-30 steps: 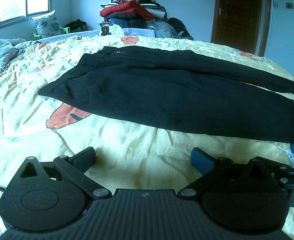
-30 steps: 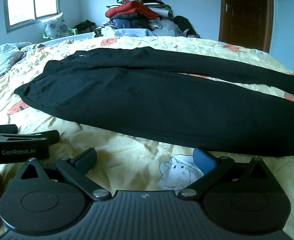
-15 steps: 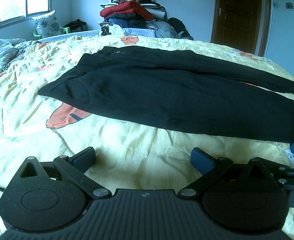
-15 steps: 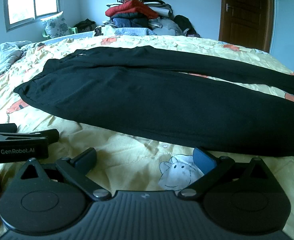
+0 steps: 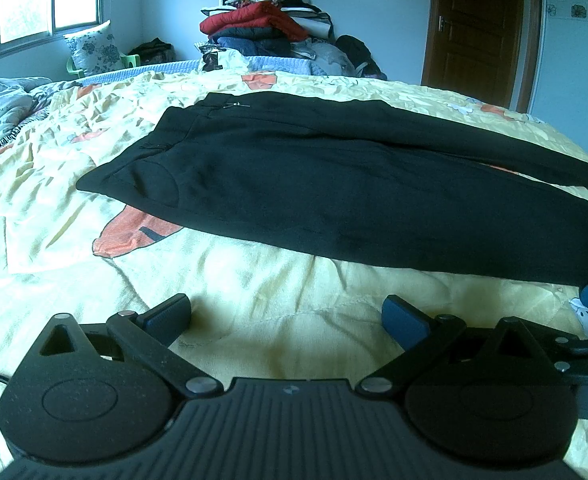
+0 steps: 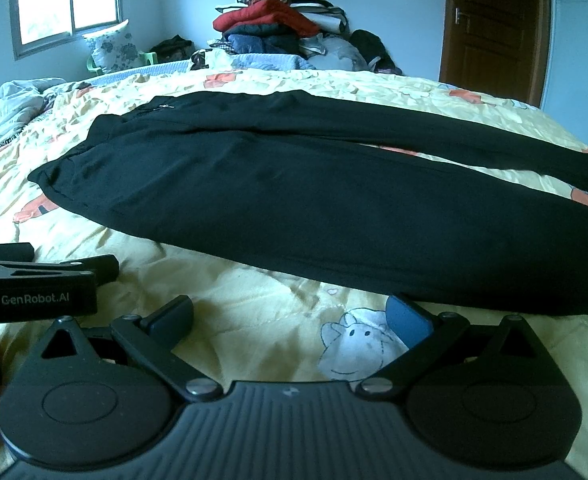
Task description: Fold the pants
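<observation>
Black pants [image 5: 333,184] lie spread flat on the yellow bedspread [image 5: 254,292], waistband at the left, both legs running to the right; they also show in the right wrist view [image 6: 313,200]. My left gripper [image 5: 288,314] is open and empty, just short of the near leg's edge. My right gripper [image 6: 290,316] is open and empty; its right fingertip [image 6: 407,320] is close to the near leg's edge. The left gripper's body [image 6: 34,284] shows at the left of the right wrist view.
A pile of clothes [image 5: 262,28] stands beyond the far side of the bed. A floral pillow [image 5: 94,48] sits under the window at the back left. A crumpled blanket [image 5: 2,108] lies at the left. A brown door [image 5: 477,28] is at the back right.
The right gripper has edged slightly forward toward the pants. The left gripper has barely moved. Both stay open.
</observation>
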`<state>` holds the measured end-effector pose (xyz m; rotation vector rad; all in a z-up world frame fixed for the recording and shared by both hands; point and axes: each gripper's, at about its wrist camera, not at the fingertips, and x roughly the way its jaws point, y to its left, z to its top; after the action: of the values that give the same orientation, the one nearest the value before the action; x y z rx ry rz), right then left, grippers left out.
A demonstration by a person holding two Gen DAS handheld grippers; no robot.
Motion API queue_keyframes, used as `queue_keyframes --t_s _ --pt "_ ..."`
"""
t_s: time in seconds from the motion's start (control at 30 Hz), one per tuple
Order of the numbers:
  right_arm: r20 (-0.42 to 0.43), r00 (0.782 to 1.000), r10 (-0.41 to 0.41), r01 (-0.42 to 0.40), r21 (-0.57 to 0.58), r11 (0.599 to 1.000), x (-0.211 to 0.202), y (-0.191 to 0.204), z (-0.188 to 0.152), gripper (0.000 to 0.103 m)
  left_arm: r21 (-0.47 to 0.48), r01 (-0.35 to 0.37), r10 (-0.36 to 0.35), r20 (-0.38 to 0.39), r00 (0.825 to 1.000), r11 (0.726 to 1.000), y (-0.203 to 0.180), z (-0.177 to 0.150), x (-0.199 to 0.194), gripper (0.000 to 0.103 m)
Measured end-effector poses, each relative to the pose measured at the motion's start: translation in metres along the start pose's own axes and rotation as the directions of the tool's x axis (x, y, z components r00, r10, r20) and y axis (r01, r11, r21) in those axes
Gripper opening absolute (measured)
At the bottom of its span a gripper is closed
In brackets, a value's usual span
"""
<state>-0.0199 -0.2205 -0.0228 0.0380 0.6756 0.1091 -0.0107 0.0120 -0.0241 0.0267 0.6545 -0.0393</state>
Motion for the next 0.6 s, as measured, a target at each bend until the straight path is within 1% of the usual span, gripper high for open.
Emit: queue_keyframes --t_s 0.4,0.6 --pt "0.001 1.0 0.003 -0.003 0.003 1.0 -0.0003 -0.0001 -0.0002 0.103 0.0 0.0 0.0 0.0 1.0 1.0 0.0001 -0.0003 -0.0003 0.103" --pt "0.009 0.999 0.031 -0.031 0.036 0.999 -0.0026 -0.0071 -0.0002 0.103 0.0 0.0 0.0 0.0 1.0 1.0 0.0001 -0.0001 0.0 0.103"
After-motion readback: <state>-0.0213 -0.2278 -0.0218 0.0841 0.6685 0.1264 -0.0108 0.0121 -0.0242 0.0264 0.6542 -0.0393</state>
